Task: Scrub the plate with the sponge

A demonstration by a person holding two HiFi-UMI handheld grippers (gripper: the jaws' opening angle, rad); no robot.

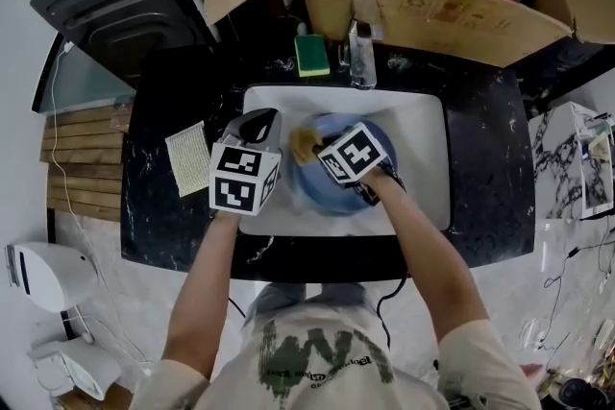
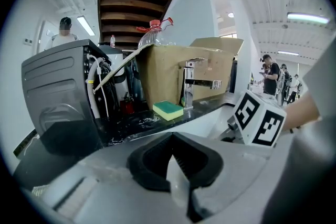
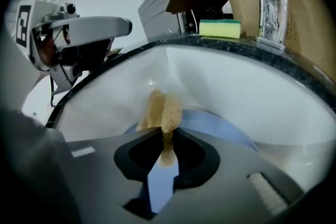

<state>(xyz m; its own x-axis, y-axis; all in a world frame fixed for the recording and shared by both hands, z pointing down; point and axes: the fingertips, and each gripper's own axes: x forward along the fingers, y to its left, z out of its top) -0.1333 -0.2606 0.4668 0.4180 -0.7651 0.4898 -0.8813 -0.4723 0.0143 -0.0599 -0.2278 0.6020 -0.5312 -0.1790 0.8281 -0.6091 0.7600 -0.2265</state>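
A ribbed cloth (image 1: 188,158) lies on the dark counter (image 1: 154,206) left of the white sink (image 1: 423,158). The left claw (image 2: 178,168) hovers over the sink's left edge, its jaws drawn together on nothing. The tan sponge (image 3: 160,110) is pinched in the right claw (image 3: 164,152), pressed against the blue plate (image 3: 215,127) lying in the basin. A green sponge (image 1: 311,54) sits behind the sink.

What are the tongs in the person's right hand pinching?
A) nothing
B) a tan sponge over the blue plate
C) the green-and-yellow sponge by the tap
B: the right tongs are closed on the tan sponge, over the blue plate.
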